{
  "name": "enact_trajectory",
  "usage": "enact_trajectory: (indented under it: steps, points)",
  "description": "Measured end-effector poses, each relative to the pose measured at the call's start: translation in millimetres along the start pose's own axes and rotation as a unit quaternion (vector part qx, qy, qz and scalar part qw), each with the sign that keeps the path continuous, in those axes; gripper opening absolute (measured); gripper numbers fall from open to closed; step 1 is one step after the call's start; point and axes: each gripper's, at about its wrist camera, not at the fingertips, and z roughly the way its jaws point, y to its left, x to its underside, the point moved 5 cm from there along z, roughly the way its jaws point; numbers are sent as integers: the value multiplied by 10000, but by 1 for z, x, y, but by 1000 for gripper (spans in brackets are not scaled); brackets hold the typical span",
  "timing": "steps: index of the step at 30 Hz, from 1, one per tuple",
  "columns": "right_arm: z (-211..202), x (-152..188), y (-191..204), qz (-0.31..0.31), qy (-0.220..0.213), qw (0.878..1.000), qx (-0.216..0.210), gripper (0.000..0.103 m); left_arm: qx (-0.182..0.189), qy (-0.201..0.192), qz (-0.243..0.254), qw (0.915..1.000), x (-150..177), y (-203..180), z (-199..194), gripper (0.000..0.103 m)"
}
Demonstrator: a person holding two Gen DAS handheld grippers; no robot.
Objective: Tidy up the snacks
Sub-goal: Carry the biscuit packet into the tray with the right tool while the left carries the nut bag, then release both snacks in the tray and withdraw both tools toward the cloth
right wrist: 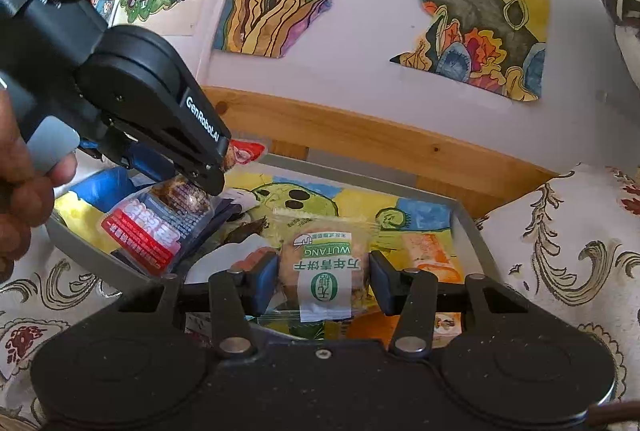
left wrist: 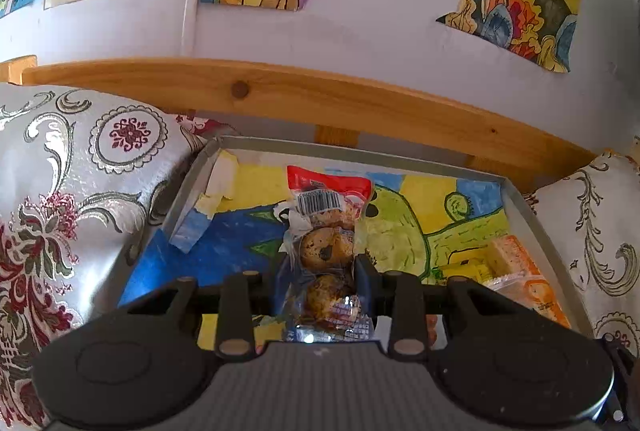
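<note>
The grey tray [left wrist: 524, 207] lay on patterned cloth [left wrist: 72, 191]. The left tool [left wrist: 320, 271] gripped a clear snack pack [left wrist: 326, 231], its long axis pointing to 12 o'clock over the tray. The right tool [right wrist: 323, 281] clamped a biscuit packet [right wrist: 324, 263] lengthwise, with orange packets [right wrist: 432, 255] at 3 o'clock.

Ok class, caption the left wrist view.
Left gripper grips a clear snack pack above the grey tray.
</note>
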Motion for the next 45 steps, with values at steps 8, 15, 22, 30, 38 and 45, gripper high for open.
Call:
enact_trajectory:
  steps: [8, 15, 22, 30, 38, 45]
  points:
    - [4, 1, 0, -4, 14, 10000, -6, 52, -21, 138, -157, 9998, 8, 4, 8, 38]
    - [6, 4, -2, 98, 72, 9999, -1, 63, 20, 224, -222, 9995, 12, 7, 10, 43]
    - [3, 5, -5, 196, 111, 9997, 28, 71, 26, 114, -246, 9996, 11, 9, 2, 63]
    - [-18, -6, -9, 235, -63, 9996, 138, 87, -113, -260, -399, 9988, 10, 22, -30, 90]
    - [-56, -21, -22, 537, -335, 9974, 354, 100, -300, -540, -277, 9977, 20, 28, -72, 101]
    - [-90, -30, -31, 770, -505, 9944, 522, 102, -331, -586, -309, 9973, 36, 37, -106, 102]
